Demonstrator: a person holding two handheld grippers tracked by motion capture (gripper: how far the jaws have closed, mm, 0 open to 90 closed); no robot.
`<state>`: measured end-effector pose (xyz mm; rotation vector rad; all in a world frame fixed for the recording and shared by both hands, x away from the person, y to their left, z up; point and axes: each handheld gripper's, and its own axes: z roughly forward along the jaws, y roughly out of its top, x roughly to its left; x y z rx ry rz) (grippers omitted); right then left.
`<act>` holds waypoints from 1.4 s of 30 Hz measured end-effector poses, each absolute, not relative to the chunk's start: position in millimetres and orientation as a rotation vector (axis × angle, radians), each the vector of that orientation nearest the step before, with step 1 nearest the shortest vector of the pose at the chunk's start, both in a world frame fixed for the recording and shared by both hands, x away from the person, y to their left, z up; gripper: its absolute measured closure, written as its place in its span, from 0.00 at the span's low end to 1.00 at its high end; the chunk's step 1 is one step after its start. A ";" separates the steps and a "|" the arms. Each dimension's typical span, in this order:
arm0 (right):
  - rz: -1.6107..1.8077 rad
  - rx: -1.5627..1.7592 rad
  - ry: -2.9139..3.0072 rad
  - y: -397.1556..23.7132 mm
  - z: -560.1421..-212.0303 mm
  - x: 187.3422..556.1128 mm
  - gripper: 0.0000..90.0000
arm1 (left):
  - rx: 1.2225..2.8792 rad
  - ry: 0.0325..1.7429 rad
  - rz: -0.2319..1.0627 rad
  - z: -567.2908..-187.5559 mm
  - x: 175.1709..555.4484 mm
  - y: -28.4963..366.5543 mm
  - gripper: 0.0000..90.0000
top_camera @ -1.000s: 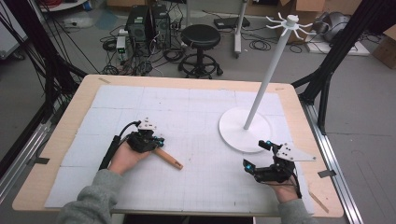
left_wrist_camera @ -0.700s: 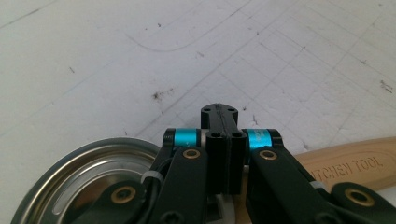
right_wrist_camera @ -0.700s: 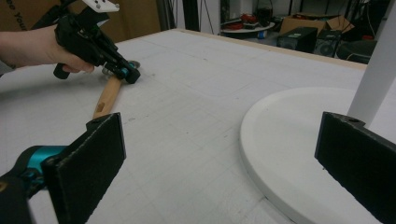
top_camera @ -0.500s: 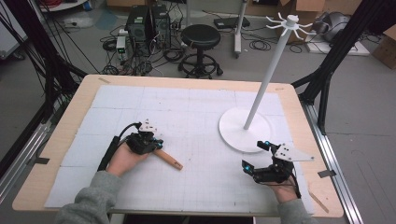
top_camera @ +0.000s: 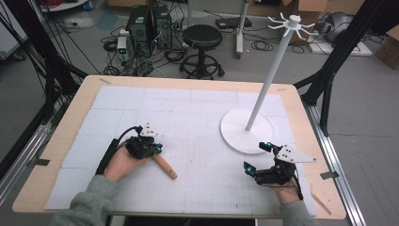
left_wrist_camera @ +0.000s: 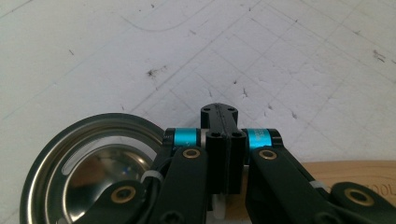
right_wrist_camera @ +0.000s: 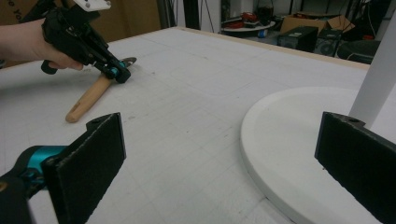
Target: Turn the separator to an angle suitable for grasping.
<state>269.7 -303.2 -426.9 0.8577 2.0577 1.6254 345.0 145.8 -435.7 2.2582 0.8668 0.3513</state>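
Observation:
A spoon with a wooden handle point(top_camera: 165, 166) and a round slotted metal bowl point(left_wrist_camera: 84, 163) lies on the white mat at front left. My left gripper point(top_camera: 158, 150) is shut and rests low over the spoon's neck. Its pads meet past the neck with nothing between them in the left gripper view point(left_wrist_camera: 219, 114). The right gripper view shows that gripper point(right_wrist_camera: 122, 77) tilted down at the handle point(right_wrist_camera: 88, 99). My right gripper point(top_camera: 255, 155) hovers at front right with its jaws wide open and empty point(right_wrist_camera: 224, 154), just in front of the white rack's round base point(top_camera: 247, 132).
The rack's white pole point(top_camera: 270, 80) rises from the base to a ring of hooks point(top_camera: 292, 21). The gridded mat point(top_camera: 197, 117) covers most of the wooden table point(top_camera: 70, 122). A stool point(top_camera: 202, 37), computers and cables stand on the floor beyond the far edge.

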 end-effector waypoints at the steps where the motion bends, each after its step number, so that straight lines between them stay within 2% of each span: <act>1: 1.624 0.858 2.059 -303.2 -427.0 269.7 0.01 | 2.254 0.865 0.344 -435.9 344.9 146.9 1.00; 7: 1.621 0.856 2.067 -302.0 -427.2 270.0 0.01 | 2.228 0.863 0.301 -437.4 348.2 151.9 1.00; 22: 1.619 0.854 2.070 -300.6 -427.5 270.6 0.01 | 2.227 0.853 0.336 -438.2 351.8 157.0 1.00; 36: 1.615 0.859 2.070 -302.9 -427.9 269.1 0.01 | 2.253 0.892 0.373 -435.6 336.0 168.7 1.00; 42: 1.617 0.854 2.081 -300.4 -427.9 269.5 0.01 | 2.257 0.915 0.346 -434.3 332.7 172.9 1.00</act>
